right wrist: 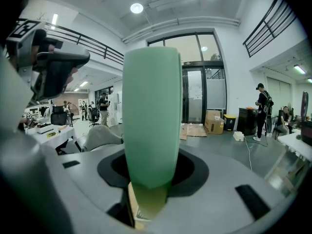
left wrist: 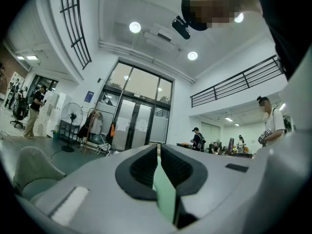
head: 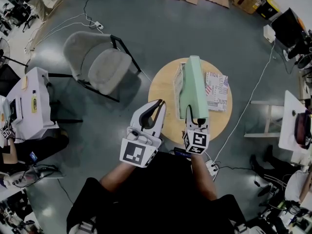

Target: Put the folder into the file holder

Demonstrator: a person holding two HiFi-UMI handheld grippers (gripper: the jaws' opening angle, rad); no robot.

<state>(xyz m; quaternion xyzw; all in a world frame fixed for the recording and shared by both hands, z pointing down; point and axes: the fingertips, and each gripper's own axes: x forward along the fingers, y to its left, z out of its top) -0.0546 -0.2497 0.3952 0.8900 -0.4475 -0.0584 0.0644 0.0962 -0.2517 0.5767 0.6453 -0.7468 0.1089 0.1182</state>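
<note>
Green folder [head: 192, 89] pinched in the jaws of the right gripper [head: 196, 122], out over the round desk [head: 163, 89].
Clamped by its near end, reaching straight out past the jaw tips and over the white wire file holder [head: 178, 82]; whether any of it sits inside, impossible to tell. Printed booklet [head: 217, 90] flat on the desk, right of the jaw line, beside the holder. Left gripper [head: 155, 112] off to the left, apart from the folder, jaws pressed nearly together, only a pale green sliver showing in the slit.
</note>
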